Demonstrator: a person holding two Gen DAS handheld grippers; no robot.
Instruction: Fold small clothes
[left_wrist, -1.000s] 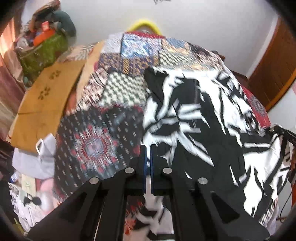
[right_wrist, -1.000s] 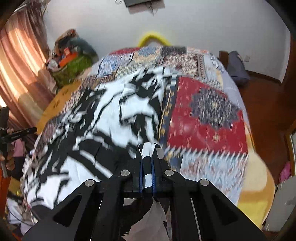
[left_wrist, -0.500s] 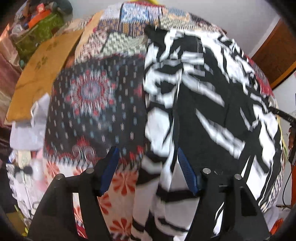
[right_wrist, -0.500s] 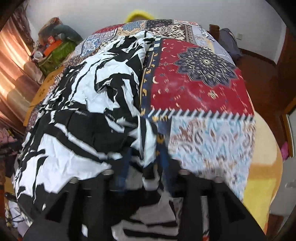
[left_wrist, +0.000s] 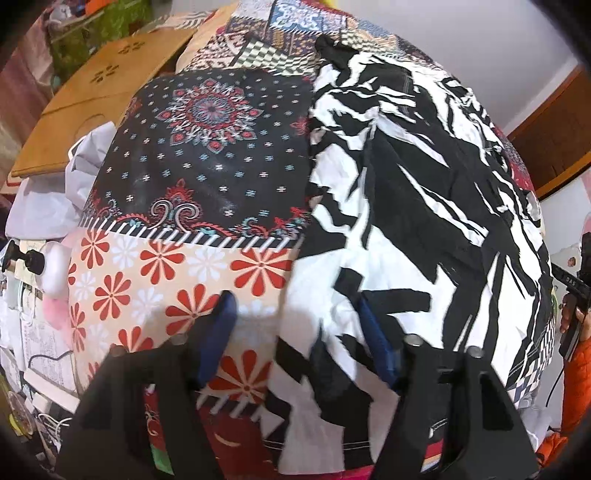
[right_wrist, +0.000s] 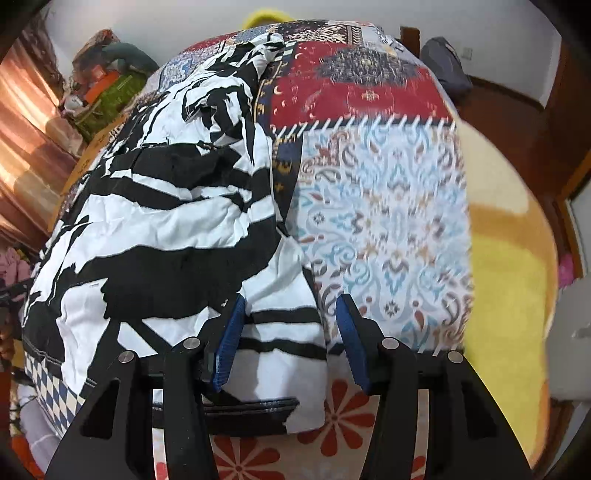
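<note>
A black-and-white patterned garment (left_wrist: 406, 192) lies spread along the patchwork bedspread (left_wrist: 207, 147); it also shows in the right wrist view (right_wrist: 166, 221). My left gripper (left_wrist: 295, 314) is open over the garment's near left edge, with nothing between its blue pads (left_wrist: 221, 332). My right gripper (right_wrist: 290, 317) is open over the garment's near right corner, which lies loose between the fingers (right_wrist: 231, 339). The garment's nearest hem is partly hidden behind both gripper bodies.
A wooden board (left_wrist: 103, 88) and white cloth (left_wrist: 48, 199) lie left of the bed. Clutter sits at the back left (right_wrist: 107, 85). A yellow blanket (right_wrist: 506, 258) hangs at the right side. The bedspread (right_wrist: 388, 206) is bare right of the garment. A dark bag (right_wrist: 447, 66) stands by the far wall.
Both grippers were shut on the garment a second ago; both have opened and let it go. The garment now lies on the bed, and both grippers have dropped closer to its near end.
</note>
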